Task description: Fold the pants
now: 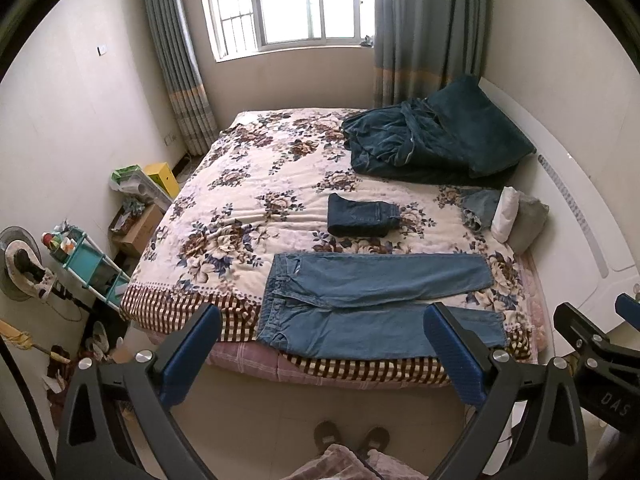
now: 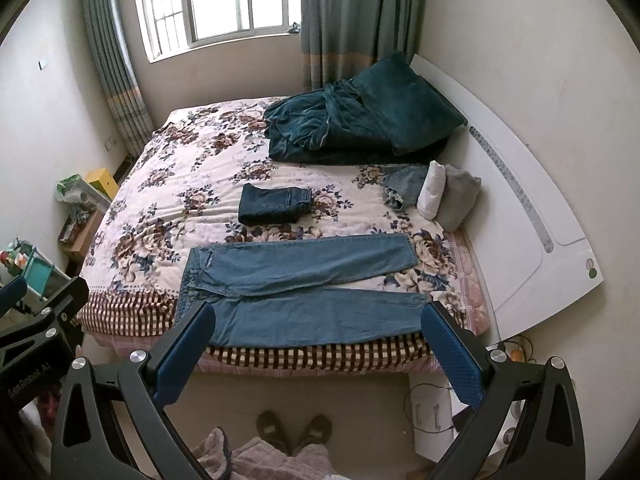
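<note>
A pair of light blue denim pants (image 1: 372, 300) (image 2: 300, 292) lies flat and unfolded along the near edge of the bed, waistband beyond the left fingertip of each gripper and both legs stretched out toward the right one, the nearer leg running just past the fingertips. The left gripper (image 1: 322, 344) hovers above the bed edge with its blue-padded fingers (image 1: 192, 356) spread wide, holding nothing and not touching the cloth. The right gripper (image 2: 318, 344) hangs likewise, released, its blue pads (image 2: 452, 352) framing the near trouser leg from above without contact. Beyond the pants, farther from the fingers, a folded dark blue pair of jeans (image 1: 362, 216) (image 2: 274, 204) rests on the floral quilt (image 1: 240, 200) (image 2: 168, 184). Past that, toward the white headboard (image 1: 580, 208) (image 2: 520, 184), sits a rumpled dark teal plush blanket (image 1: 436, 136) (image 2: 360, 112). To the right of the folded jeans lie a small faded denim piece (image 1: 480, 208) (image 2: 404, 188), a white roll (image 1: 505, 220) (image 2: 432, 190) and a grey cushion (image 1: 530, 220) (image 2: 460, 196), touching in a row. Below the fingers, two brown slippers (image 1: 350, 436) (image 2: 294, 428) show on the tiled floor
</note>
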Available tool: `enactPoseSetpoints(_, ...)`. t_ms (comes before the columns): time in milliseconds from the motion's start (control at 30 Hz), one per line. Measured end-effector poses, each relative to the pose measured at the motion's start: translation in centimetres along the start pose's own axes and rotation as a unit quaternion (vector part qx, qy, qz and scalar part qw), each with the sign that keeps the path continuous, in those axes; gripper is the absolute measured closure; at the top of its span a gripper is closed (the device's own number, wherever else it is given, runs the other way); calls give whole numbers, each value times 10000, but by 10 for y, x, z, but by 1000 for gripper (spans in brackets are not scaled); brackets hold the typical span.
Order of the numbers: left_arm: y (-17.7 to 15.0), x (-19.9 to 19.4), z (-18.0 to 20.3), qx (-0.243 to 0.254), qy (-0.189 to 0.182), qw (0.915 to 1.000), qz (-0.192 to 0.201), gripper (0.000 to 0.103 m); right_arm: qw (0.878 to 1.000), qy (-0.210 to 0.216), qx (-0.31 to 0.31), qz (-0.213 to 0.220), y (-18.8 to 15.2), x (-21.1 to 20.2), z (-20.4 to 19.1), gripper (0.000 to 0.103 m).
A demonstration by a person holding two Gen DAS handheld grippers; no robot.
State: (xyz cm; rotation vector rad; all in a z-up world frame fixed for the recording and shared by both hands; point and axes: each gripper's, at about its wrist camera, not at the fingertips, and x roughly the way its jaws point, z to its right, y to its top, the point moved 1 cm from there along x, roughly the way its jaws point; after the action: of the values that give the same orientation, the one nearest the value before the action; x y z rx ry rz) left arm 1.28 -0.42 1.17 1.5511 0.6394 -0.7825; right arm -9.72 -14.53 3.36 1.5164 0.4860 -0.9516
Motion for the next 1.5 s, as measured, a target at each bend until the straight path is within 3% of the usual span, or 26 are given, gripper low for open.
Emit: enactPoseSetpoints(1500, 1, 1, 5, -23, -71, 10000, -2, 0, 9999, 48, 79, 52, 5, -2, 7, 0)
